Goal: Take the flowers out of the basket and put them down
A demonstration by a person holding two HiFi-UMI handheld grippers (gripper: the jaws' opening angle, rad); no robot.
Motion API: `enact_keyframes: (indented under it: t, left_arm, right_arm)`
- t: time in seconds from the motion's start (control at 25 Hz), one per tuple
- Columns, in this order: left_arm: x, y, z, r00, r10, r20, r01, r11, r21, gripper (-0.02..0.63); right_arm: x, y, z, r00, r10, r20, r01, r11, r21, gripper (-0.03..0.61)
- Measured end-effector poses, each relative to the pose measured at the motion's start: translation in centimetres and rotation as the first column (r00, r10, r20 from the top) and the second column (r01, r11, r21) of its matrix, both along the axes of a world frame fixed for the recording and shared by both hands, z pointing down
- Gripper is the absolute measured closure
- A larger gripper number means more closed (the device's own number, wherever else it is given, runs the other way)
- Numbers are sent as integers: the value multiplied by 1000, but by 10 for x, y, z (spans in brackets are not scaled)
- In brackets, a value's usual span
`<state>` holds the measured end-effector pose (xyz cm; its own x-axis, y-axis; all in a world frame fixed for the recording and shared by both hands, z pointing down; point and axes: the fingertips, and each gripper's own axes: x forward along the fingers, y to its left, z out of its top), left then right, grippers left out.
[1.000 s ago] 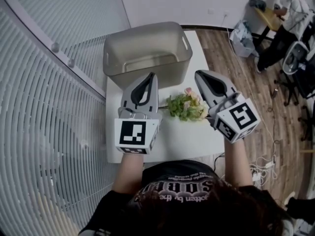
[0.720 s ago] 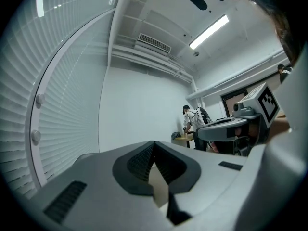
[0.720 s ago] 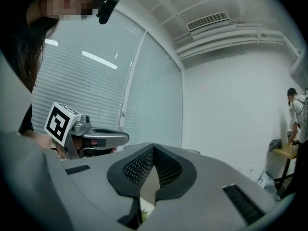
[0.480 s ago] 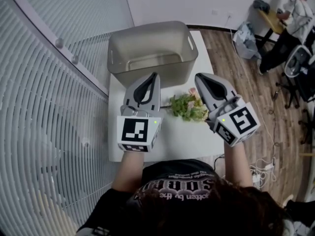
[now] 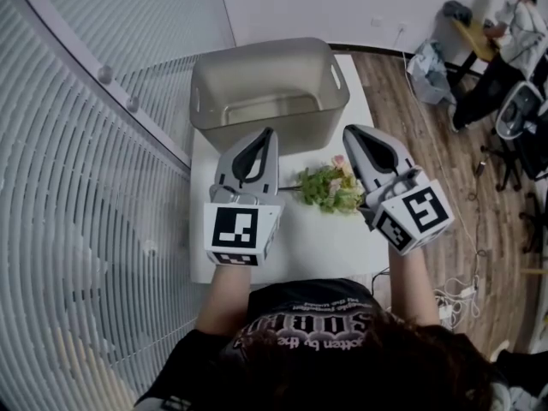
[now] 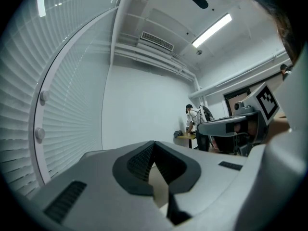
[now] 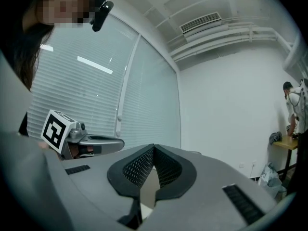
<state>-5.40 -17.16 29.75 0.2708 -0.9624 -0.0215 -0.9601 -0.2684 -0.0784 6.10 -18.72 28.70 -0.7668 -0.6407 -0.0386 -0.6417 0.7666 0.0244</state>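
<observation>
In the left gripper view we see our left hand-held gripper with its jaws pressed together and nothing between them. The right gripper view shows the right hand-held gripper likewise closed and empty. Both views look level across the room at the blinds and a white wall. Only the head view gives us the flowers: a small leafy green bunch with pale pink blooms. It lies on the white worktop between the two grippers, outside the grey basket and just in front of it.

White table — slatted blinds
</observation>
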Motion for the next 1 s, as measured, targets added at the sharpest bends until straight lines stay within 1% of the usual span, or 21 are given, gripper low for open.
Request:
enact_keyframes:
  t: [0.4, 0.76, 1.0]
  left_arm:
    - [-8, -2, 2, 1000, -15, -3, 15, 1000, -3, 612]
    - [-12, -3, 2, 1000, -18, -4, 18, 1000, -3, 612]
    - [-15, -5, 4, 1000, -18, -8, 18, 1000, 1, 612]
  right_arm:
    - [-5, -3, 4, 1000, 14, -6, -14, 1000, 0, 552]
    - [4, -12, 6, 999, 45, -6, -44, 999, 8, 551]
    - [-4, -11, 12, 1000, 20, -1, -20, 1000, -6, 551]
